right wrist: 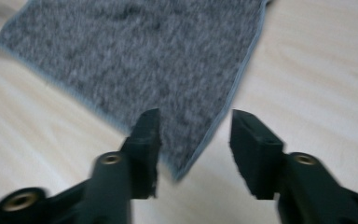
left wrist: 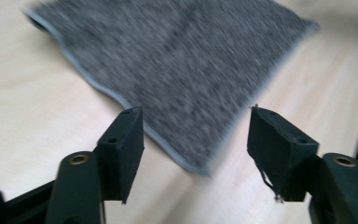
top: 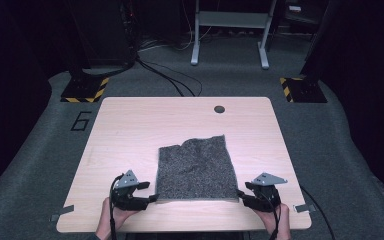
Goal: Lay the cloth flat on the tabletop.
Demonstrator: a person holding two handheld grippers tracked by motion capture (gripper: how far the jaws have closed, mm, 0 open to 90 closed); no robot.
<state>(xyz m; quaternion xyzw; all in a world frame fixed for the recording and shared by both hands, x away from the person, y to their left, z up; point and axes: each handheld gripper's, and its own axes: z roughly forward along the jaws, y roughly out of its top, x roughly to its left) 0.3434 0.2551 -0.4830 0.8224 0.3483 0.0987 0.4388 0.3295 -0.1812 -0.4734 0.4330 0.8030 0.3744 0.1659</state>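
Observation:
A grey speckled cloth (top: 195,167) with a pale hem lies flat on the light wooden table (top: 130,130), its far edge wavy. My left gripper (top: 152,197) rests at the cloth's near left corner, held by a hand at the front table edge. In the left gripper view that cloth (left wrist: 182,60) has its corner lying between the open jaws of my left gripper (left wrist: 196,114), pads clear of it. My right gripper (top: 241,196) sits at the near right corner. In the right gripper view the cloth (right wrist: 144,51) points its corner between the open jaws of my right gripper (right wrist: 196,114).
A dark round hole (top: 219,109) sits near the table's far edge. On the carpet beyond stand two bases with yellow-black tape (top: 85,89) (top: 302,90), a metal frame (top: 230,30) and loose cables (top: 170,75). Small metal clips (top: 305,207) stick out at the front corners.

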